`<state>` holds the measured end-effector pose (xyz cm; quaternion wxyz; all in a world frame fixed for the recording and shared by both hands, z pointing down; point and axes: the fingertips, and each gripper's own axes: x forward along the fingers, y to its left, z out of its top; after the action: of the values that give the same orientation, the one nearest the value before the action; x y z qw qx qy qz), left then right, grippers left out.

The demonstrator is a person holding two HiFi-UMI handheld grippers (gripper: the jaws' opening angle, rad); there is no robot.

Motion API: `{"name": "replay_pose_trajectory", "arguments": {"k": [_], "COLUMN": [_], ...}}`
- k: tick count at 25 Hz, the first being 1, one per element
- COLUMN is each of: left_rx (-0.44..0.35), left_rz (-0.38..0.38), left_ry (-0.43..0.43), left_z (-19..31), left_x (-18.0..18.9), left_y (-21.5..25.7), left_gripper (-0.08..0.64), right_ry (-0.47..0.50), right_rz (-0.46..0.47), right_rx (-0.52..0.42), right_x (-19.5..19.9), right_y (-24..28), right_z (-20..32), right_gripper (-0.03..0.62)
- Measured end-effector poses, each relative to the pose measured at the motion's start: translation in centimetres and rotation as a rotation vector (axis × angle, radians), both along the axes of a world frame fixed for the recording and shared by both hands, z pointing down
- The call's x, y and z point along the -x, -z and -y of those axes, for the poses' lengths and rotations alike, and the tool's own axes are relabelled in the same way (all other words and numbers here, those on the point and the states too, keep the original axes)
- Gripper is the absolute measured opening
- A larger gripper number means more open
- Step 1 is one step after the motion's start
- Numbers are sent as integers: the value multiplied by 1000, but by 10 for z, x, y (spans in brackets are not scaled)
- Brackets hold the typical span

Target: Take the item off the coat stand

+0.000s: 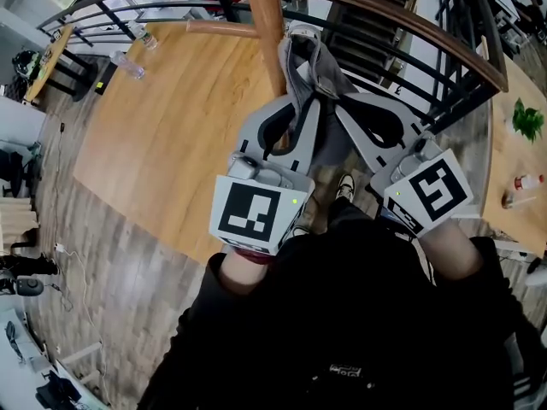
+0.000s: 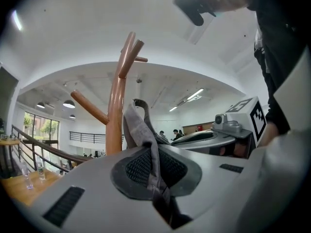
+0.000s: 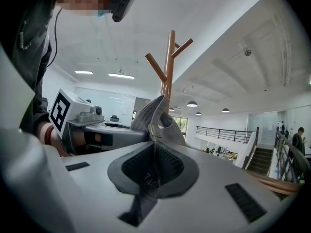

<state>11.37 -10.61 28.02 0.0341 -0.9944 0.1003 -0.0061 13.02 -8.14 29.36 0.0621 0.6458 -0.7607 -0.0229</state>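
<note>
Wooden floor (image 1: 162,118) and railing (image 1: 385,7) lie below coat stand (image 1: 267,32) and grey cloth (image 1: 314,71).

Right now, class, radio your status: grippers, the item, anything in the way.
Both shut on grey fabric item: left gripper, right gripper. Item close beside brown wooden coat stand. Nothing else in the way.

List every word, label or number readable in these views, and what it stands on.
"TA": faint print on the grey fabric item in the right gripper; the rest is unreadable.
White print on the person's black top: too blurred to read.
Marker cubes: patterns only, no text.
</note>
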Motion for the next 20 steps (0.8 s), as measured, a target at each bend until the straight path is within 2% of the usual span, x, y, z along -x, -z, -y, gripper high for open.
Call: {"name": "replay_pose_trajectory", "arguments": {"k": [6, 20], "left_rx": [-8, -8], "left_rz": [-21, -16], "left_ry": [4, -6], "left_z": [1, -1], "left_x": [1, -3], "left_y": [3, 4], "left_gripper": [17, 17], "right_ry": [19, 36], "right_rz": [23, -2], "right_rx": [-5, -7], "right_x": [-6, -10], "right_y": [9, 12], "right_z": [-3, 0], "right_gripper": [31, 29]}}
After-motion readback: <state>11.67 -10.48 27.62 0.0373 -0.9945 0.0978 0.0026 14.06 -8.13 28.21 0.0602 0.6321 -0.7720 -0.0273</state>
